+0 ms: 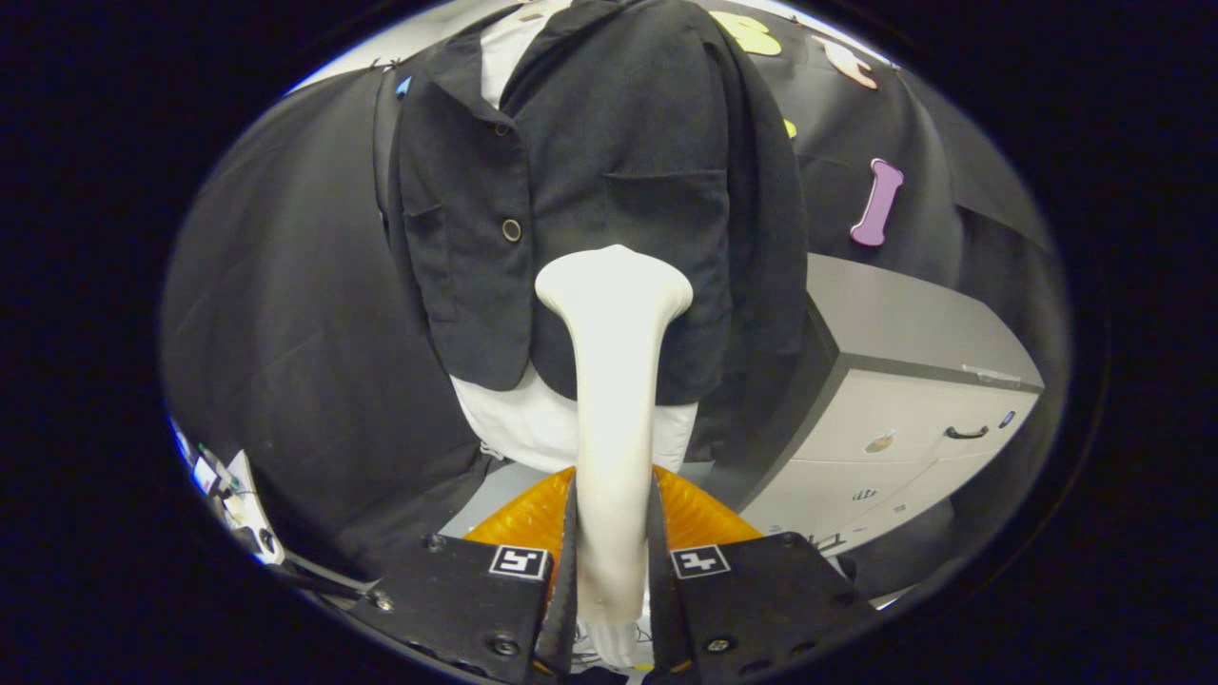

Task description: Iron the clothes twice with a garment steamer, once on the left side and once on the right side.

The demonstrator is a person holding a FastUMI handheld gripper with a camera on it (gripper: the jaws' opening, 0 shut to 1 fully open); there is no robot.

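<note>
Two fingers [571, 561] of the gripper [614, 561] are clamping the garment steamer [614, 381] handle, its head pressing the black jacket [609, 190] (hanging before the booth wall, beside a grey cabinet [913, 409]).

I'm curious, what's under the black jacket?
A white garment peeks out below the black jacket and at its collar; the rest is covered. The fingers grip the steamer in front.
</note>
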